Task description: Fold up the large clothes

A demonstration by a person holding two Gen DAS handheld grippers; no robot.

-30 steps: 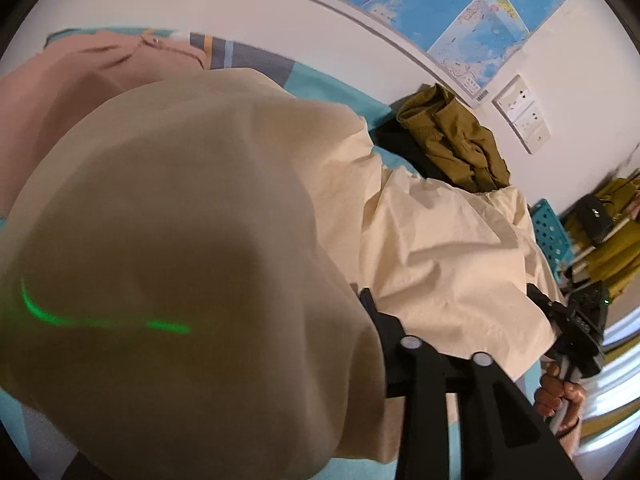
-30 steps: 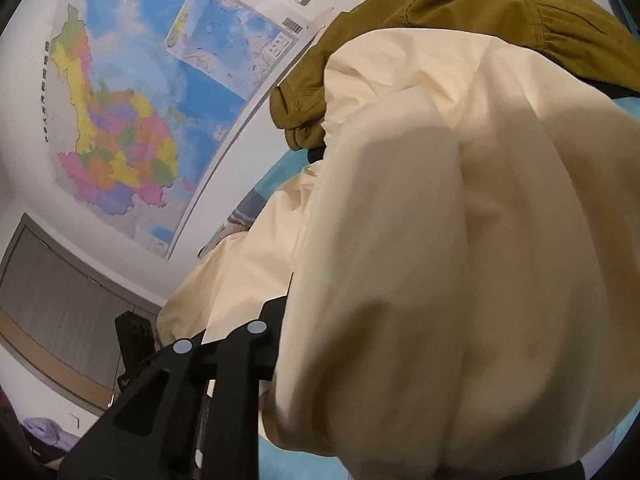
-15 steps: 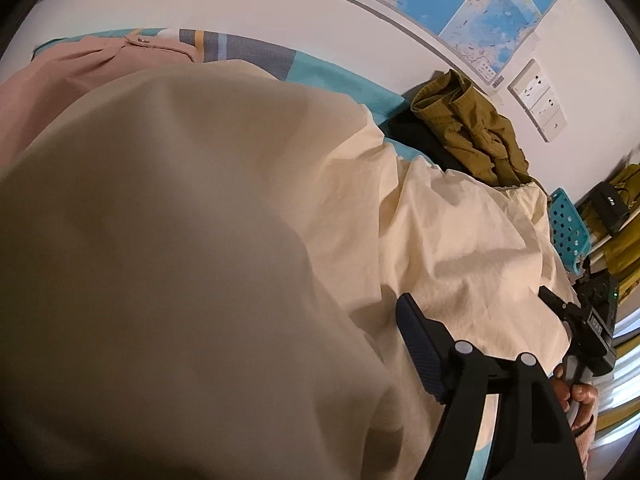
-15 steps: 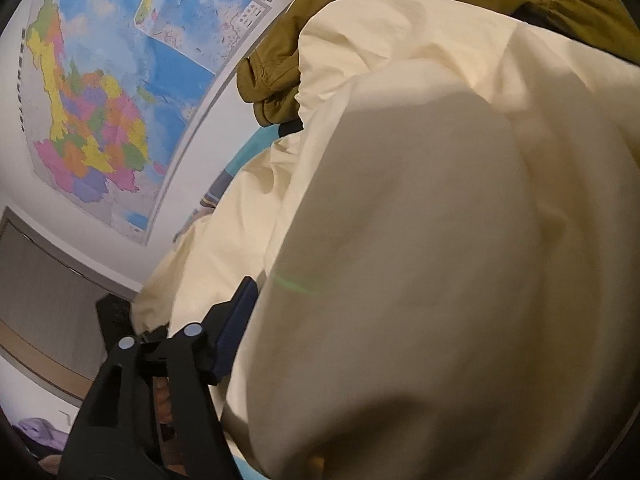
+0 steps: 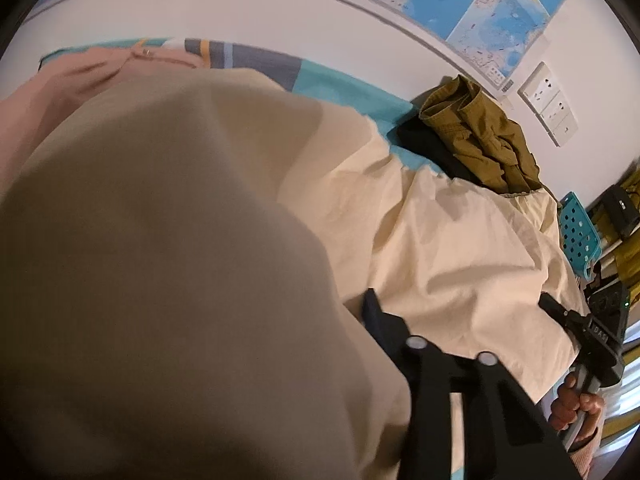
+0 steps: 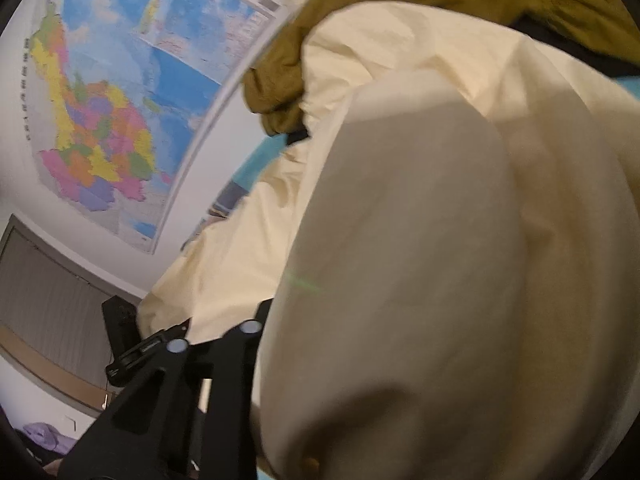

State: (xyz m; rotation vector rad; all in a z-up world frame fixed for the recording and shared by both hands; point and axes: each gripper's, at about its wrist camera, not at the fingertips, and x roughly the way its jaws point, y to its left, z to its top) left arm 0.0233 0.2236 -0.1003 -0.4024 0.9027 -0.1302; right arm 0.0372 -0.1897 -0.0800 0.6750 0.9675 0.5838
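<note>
Both sets of fingers have just been closing on the cream garment (image 5: 460,264), which bulges over each lens and runs between left gripper (image 5: 372,312) and right gripper (image 6: 264,312) across the bed (image 5: 340,84); whether they pinch it, I cannot tell

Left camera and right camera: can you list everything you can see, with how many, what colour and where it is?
Cream garment: one, pale cream, spread over the bed, bunched up close to both cameras.
Pink garment: one, pink, far left on the bed.
Olive garment: one, olive green, crumpled by the wall.
Black garment: one, black, under the olive one.
Bed cover: one, teal with grey stripes.
Maps: two, blue and multicoloured, on the wall.
Sockets: one panel, white, on the wall.
Basket: one, teal, right of the bed.
Left gripper: black, cloth between its fingers.
Right gripper: black, cloth between its fingers.
Hand: one, on the right gripper's handle.
</note>
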